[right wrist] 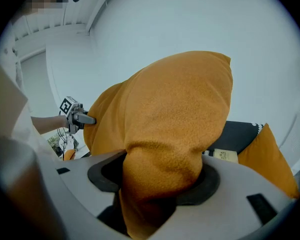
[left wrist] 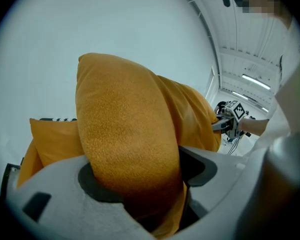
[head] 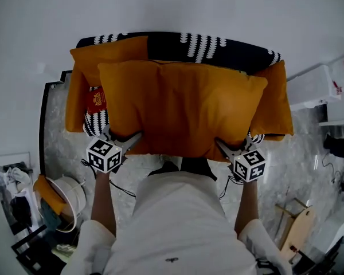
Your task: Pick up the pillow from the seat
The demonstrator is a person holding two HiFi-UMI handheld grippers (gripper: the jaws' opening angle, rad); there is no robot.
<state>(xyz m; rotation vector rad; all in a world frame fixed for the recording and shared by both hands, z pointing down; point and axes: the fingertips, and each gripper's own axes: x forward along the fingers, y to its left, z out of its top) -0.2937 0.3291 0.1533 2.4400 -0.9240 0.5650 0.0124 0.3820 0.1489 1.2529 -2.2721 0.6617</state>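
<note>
Both tongs are clenched on the orange pillow point(head: 180, 105) — left tongs point(head: 131, 138) on its near-left corner, right tongs point(head: 225, 146) on its near-right. It hangs between them over the seat point(head: 218, 46). It looks soft, light and squashy — the bunched corners seem the surest hold.

- Head view: overhead, steeply down, pillow point(head: 180, 107) at mid distance.
- Left gripper view: tight on the pillow, faces across to right gripper point(left wrist: 218, 126).
- Right gripper view: mirrors it, sees left gripper point(right wrist: 90, 119).
</note>
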